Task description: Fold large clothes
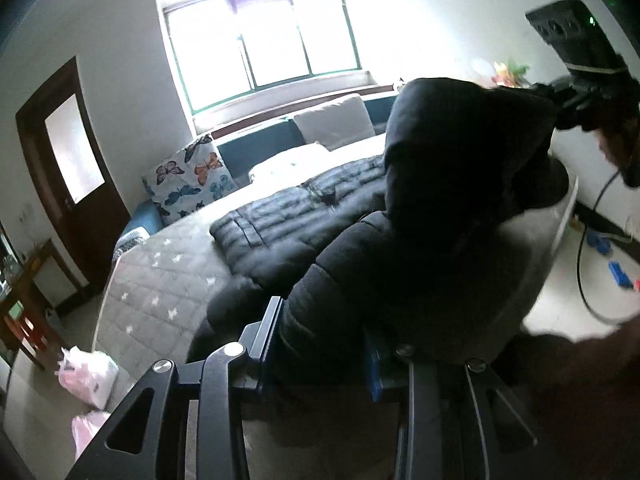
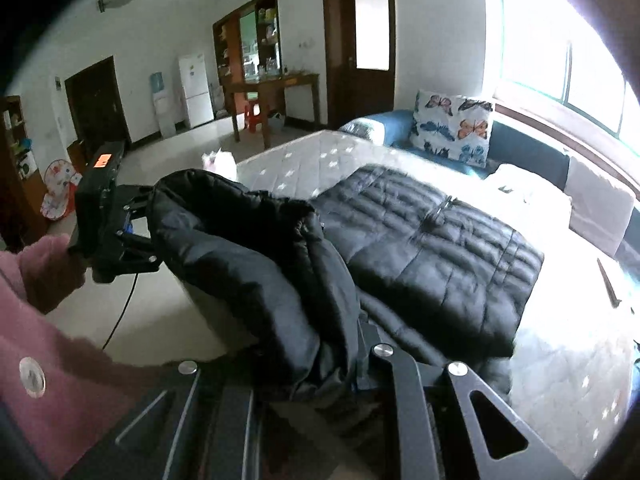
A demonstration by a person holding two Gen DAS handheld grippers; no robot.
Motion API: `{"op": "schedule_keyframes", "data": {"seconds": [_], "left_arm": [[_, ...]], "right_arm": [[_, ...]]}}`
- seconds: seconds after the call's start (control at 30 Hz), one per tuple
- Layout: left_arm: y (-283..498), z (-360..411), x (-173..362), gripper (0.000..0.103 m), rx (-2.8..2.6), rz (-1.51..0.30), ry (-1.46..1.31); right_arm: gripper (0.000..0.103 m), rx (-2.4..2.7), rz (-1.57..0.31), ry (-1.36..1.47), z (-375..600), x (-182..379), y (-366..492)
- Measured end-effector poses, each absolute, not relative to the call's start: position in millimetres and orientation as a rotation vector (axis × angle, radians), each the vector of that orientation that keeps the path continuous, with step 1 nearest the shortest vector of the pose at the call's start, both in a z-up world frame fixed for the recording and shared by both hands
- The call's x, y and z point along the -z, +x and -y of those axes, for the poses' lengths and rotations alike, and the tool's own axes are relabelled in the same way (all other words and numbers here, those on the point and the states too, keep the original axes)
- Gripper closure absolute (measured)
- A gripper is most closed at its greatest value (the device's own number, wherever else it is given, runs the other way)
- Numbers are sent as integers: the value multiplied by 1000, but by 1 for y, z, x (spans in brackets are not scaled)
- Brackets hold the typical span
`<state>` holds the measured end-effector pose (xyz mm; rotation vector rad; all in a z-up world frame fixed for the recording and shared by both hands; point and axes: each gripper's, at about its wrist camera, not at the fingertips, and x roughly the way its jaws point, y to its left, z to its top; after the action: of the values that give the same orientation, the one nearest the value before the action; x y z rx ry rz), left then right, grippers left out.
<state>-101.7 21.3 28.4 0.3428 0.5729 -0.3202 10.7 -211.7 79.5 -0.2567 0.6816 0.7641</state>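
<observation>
A large black quilted puffer jacket [image 1: 288, 220] lies on a white quilted mattress [image 1: 160, 280]. Its near end is lifted off the bed. My left gripper [image 1: 320, 336] is shut on one corner of the lifted part. In its view my right gripper [image 1: 560, 100] holds the other corner higher, at upper right. In the right wrist view the jacket [image 2: 432, 232] spreads across the mattress [image 2: 320, 152]. My right gripper [image 2: 344, 344] is shut on the raised fold [image 2: 248, 248]. My left gripper [image 2: 136, 220] grips the fold's far end.
A butterfly-print cushion [image 1: 192, 176] and blue sofa [image 2: 392, 124] stand behind the mattress, under a bright window [image 1: 260, 40]. Pink plastic bags [image 1: 88, 376] lie on the floor by the mattress corner. A wooden table [image 2: 272, 88], fridge and doors are further back. A cable [image 1: 584, 264] hangs at right.
</observation>
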Motion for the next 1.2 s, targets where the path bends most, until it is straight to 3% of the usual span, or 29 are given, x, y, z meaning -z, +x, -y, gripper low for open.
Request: {"op": "schedule_keyframes", "data": {"seconds": [0.3, 0.53, 0.8, 1.2], "left_arm": [[12, -12, -97, 67, 249, -527, 363], [159, -6, -119, 67, 207, -565, 368], [309, -9, -84, 67, 180, -759, 290], [387, -22, 18, 65, 154, -916, 282]], "right_arm": [[84, -747, -664, -135, 218, -116, 124], [85, -672, -700, -56, 216, -114, 237], [85, -592, -797, 87, 219, -59, 352], [85, -540, -949, 273, 236, 33, 426]]}}
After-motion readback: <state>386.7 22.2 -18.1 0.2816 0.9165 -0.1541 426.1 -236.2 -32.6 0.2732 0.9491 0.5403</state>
